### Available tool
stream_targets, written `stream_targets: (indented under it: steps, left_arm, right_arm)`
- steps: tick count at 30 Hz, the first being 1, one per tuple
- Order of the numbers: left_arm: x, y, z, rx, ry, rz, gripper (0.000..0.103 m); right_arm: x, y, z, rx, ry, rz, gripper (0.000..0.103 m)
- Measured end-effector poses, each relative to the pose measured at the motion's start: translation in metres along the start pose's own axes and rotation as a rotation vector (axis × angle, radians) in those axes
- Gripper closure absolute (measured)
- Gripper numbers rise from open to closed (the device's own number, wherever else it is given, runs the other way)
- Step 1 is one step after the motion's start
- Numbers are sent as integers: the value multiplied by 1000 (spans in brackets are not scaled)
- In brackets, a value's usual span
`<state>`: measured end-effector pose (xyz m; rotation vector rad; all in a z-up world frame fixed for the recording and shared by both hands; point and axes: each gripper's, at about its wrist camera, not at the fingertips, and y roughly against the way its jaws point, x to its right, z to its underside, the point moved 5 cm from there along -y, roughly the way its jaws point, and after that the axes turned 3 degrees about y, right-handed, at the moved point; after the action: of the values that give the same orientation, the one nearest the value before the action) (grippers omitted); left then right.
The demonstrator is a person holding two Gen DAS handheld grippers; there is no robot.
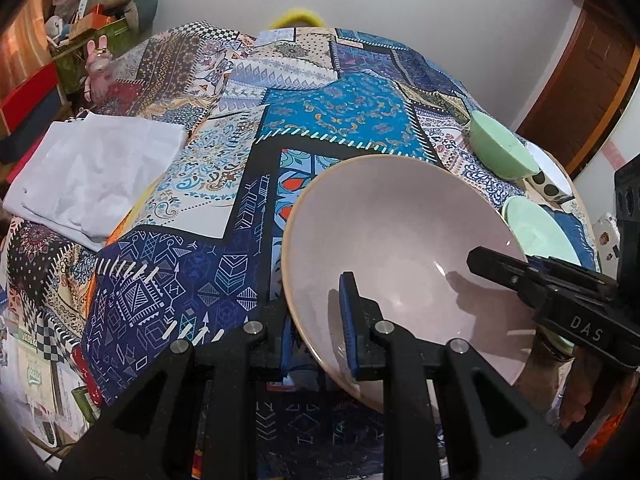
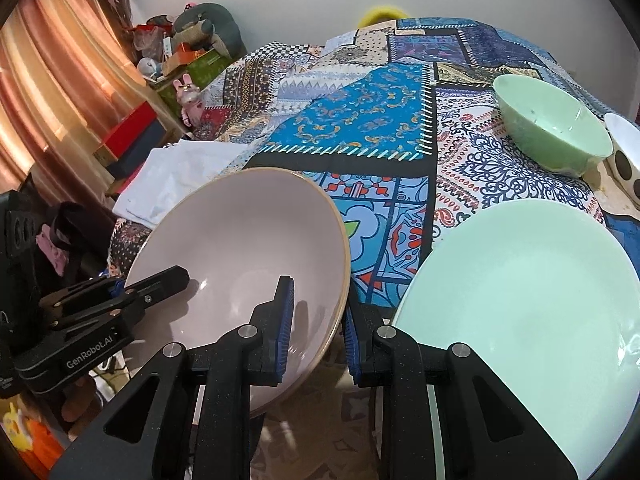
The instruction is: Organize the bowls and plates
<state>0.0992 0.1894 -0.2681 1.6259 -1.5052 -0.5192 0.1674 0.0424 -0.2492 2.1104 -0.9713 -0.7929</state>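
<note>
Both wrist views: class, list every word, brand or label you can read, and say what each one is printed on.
"DAS": on the right gripper, seen from the left wrist.
"GenRobot.AI": on the left gripper, seen from the right wrist.
Print on the boxes by the wall: too small to read.
Pink bowl: no writing.

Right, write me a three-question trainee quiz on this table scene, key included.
1. True or false: both tongs are shut on the rim of the pink bowl.
2. Which dish lies nearest the right tongs on their right side?
A. green plate
B. green bowl
C. spotted bowl
3. What white item lies on the patterned tablecloth beyond the left tongs?

Key:
1. True; each grips an opposite side of the rim.
2. A.
3. A folded white cloth.
</note>
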Motion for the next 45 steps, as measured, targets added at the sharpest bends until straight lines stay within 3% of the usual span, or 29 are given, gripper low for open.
stream_targets:
  steps: [16, 21, 26, 29, 32, 38, 43, 45]
  left_arm:
    - [4, -4, 10, -38, 0, -8, 81]
    - [3, 14, 11, -15, 15, -24, 73]
    - [1, 40, 5, 30, 15, -50, 66]
    - [6, 54, -3, 58, 12, -50, 56]
    - [18, 69, -16, 108, -12, -47, 50]
    - [50, 82, -46, 162, -55, -33, 26]
    - [80, 69, -69, 137, -103, -43, 26]
    - [90, 63, -77, 128, -114, -44, 26]
  right_arm:
    - [-2, 8, -1, 5, 39, 39, 79]
    - [-3, 22, -3, 24, 47, 41, 75]
    - [-4, 48, -10, 96, 72, 50, 67]
    - [2, 65, -15, 141, 85, 72, 61]
    - [14, 83, -21, 176, 79, 88, 57]
    - [55, 105, -28, 204, 28, 131, 53]
    - [101, 110, -28, 179, -33, 171, 53]
    - [117, 111, -30, 179, -30, 228, 53]
